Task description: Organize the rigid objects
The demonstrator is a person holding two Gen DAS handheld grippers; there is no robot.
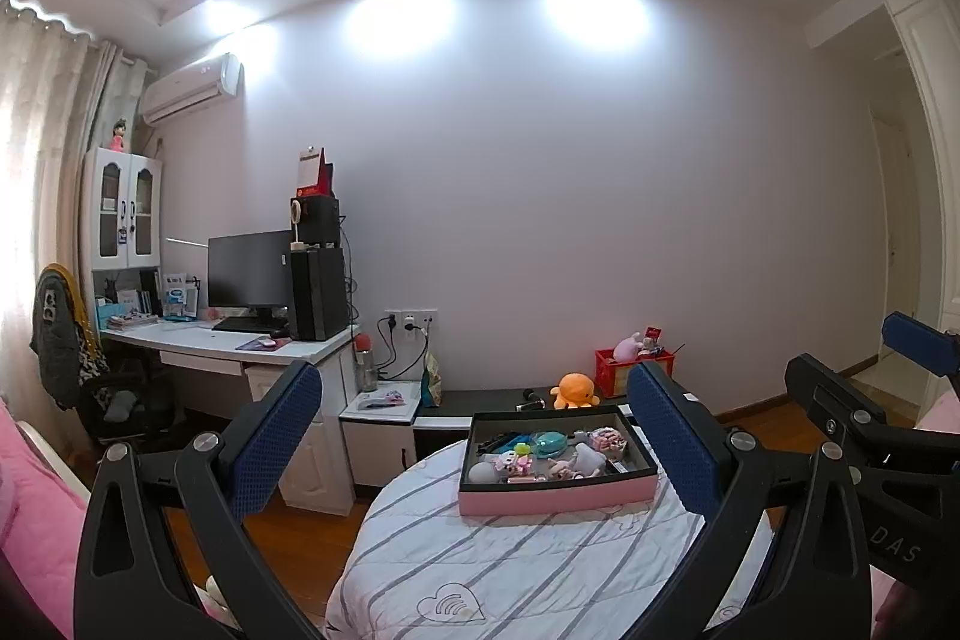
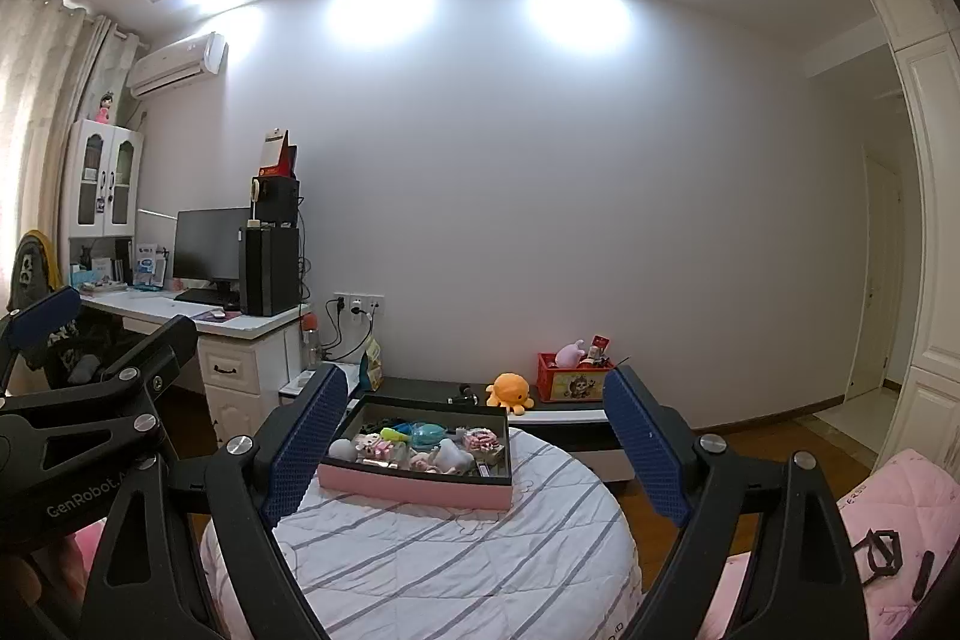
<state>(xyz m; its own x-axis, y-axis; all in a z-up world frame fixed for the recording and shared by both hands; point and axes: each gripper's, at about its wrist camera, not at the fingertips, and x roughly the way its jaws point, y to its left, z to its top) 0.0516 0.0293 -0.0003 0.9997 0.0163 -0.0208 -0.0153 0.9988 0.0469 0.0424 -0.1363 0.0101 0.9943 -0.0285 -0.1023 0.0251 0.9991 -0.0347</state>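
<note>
A pink box (image 1: 555, 496) with a dark rim sits on a round table covered by a white striped cloth (image 1: 510, 568). The box holds several small toys and figures, among them a teal case (image 1: 549, 442) and a tub of pink pieces (image 1: 607, 441). My left gripper (image 1: 477, 436) is open and empty, held above the near side of the table. My right gripper (image 2: 477, 436) is open and empty too, level with the box (image 2: 414, 487). Each gripper shows at the edge of the other's view.
A low dark bench behind the table carries an orange plush octopus (image 1: 574, 389) and a red crate of toys (image 1: 624, 370). A white desk (image 1: 240, 346) with a monitor and computer tower stands at the left. Pink bedding (image 2: 888, 514) lies at the right.
</note>
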